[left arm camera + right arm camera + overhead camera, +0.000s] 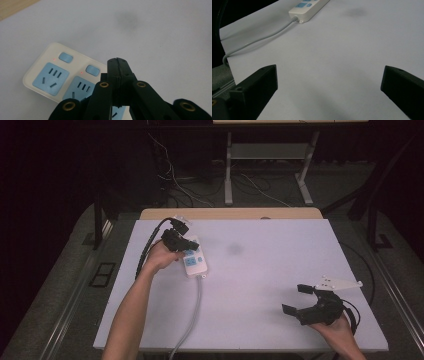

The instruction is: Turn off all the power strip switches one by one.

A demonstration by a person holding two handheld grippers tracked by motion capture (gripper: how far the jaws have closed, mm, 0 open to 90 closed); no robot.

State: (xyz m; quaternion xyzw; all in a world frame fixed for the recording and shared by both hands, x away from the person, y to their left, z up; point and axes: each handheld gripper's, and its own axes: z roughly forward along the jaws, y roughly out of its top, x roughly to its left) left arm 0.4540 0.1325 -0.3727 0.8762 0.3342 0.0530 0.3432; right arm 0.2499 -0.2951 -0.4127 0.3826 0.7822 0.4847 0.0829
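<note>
1. The right hand-held gripper (329,92) is holding its jaws wide apart over the white tabletop (342,62).
2. A power strip (308,7) is lying at the top edge.
3. Its grey cord (259,40) is trailing left, off the tabletop's edge.

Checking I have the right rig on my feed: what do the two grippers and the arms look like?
Both grippers are black with two flat jaws. The left gripper has brass-coloured rivets on its linkage and a black cable. The right gripper carries a grey three-cornered plate. The forearms are bare, with no sleeves or gloves.
</note>
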